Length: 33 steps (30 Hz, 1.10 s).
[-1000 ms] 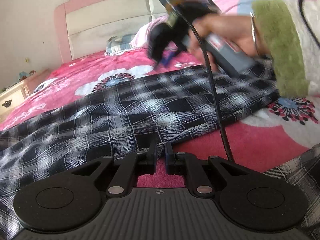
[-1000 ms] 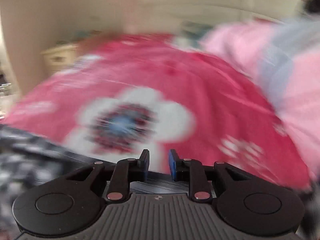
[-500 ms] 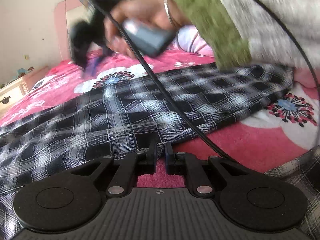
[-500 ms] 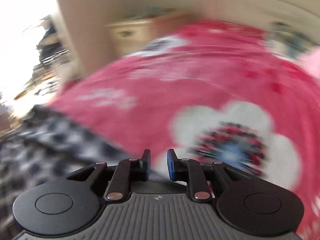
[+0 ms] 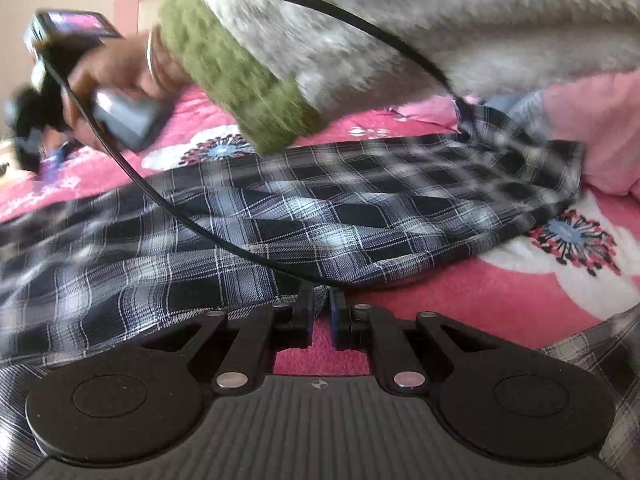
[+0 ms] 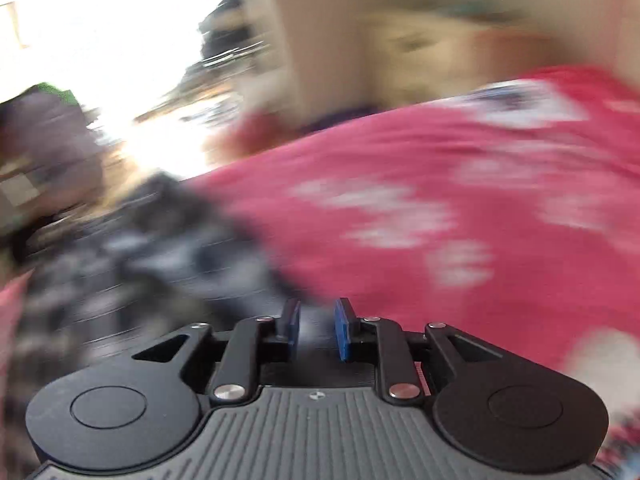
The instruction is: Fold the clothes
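Plaid garment [image 5: 328, 216] edge pinched in left claw [image 5: 320, 304]; right claw [image 6: 316, 316] narrowly parted, empty.

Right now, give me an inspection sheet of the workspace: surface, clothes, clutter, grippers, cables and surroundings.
Surface: bed with a pink floral bedspread.
Job's things: black-and-white plaid garment spread across the bedspread, creased, not yet folded flat.
Clutter: pink bedding bunched beyond the garment's far end.
Grippers: left gripper low at the garment's near edge, jaws nearly closed with a fold of plaid between them; right gripper jaws slightly apart, nothing seen between them, view heavily blurred.
Cables: black cable runs from the right-hand device, draped over the garment.
Surroundings: green-cuffed fleece sleeve reaching across; cream bedside cabinet, blurred; bright window area.
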Tool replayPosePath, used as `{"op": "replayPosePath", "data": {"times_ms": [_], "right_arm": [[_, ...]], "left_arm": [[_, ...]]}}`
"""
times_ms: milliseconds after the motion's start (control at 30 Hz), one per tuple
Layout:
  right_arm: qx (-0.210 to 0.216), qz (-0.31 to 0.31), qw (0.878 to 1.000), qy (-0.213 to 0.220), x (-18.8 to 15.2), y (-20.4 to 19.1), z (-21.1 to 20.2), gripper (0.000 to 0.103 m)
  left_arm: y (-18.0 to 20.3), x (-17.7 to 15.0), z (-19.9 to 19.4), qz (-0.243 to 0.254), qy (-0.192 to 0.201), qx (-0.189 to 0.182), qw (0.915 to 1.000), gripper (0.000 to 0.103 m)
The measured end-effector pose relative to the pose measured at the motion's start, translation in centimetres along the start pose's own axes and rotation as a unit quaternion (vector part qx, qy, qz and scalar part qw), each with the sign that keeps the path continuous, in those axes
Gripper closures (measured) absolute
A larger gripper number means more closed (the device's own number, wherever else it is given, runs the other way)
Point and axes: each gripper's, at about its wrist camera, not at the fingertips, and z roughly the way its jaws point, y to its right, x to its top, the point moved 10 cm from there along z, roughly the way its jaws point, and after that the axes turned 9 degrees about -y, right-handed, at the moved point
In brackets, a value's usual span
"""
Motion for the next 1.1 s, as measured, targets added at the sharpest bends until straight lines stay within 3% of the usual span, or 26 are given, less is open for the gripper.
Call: {"op": "replayPosePath", "data": {"times_ms": [167,267,333,400,500,600,700,867,1000,1100], "right_arm": [[0.052,-0.079,0.995,-0.013,1.7,-4.5,2.9,0.076],[0.058,-0.04,0.997,0.038,4.1,-4.4,1.4,0.072],[0.11,-0.029,0.993,0.04,5.2,-5.5,0.9,0.072],[0.161,-0.051,0.986,0.003,5.4,-7.7,2.0,0.071],[0.121,-0.095,0.988,-0.013,5.4,-9.3,5.1,0.074],[0.08,-0.051,0.994,0.048,7.5,-7.8,5.4,0.072],[0.054,0.025,0.993,0.098,8.8,-4.4,2.5,0.069],[0.059,0.085,0.982,0.159,6.5,1.4,-6.6,0.068],[0.028,0.135,0.968,0.21,1.2,7.8,-18.0,0.06],[-0.031,0.17,0.964,0.202,-4.8,9.2,-23.8,0.06]], "left_arm": [[-0.1,-0.3,-0.2,-0.021,0.0,-0.022,0.9995,0.095],[-0.4,-0.4,-0.1,-0.03,0.001,-0.033,0.999,0.095],[-0.5,-0.4,0.0,-0.036,0.001,-0.041,0.9985,0.094],[-0.5,-0.3,-0.1,-0.043,0.001,-0.051,0.9978,0.093],[-0.8,-0.4,0.0,-0.056,0.001,-0.064,0.9964,0.093],[-0.9,-0.4,0.0,-0.056,0.002,-0.065,0.9963,0.093],[-0.6,-0.4,0.0,-0.051,0.003,-0.062,0.9967,0.092],[-0.5,-0.4,-0.1,-0.05,0.004,-0.063,0.9967,0.091],[-0.5,-0.4,-0.3,-0.048,0.003,-0.06,0.997,0.091],[-0.4,-0.4,-0.2,-0.044,0.002,-0.057,0.9974,0.09]]}}
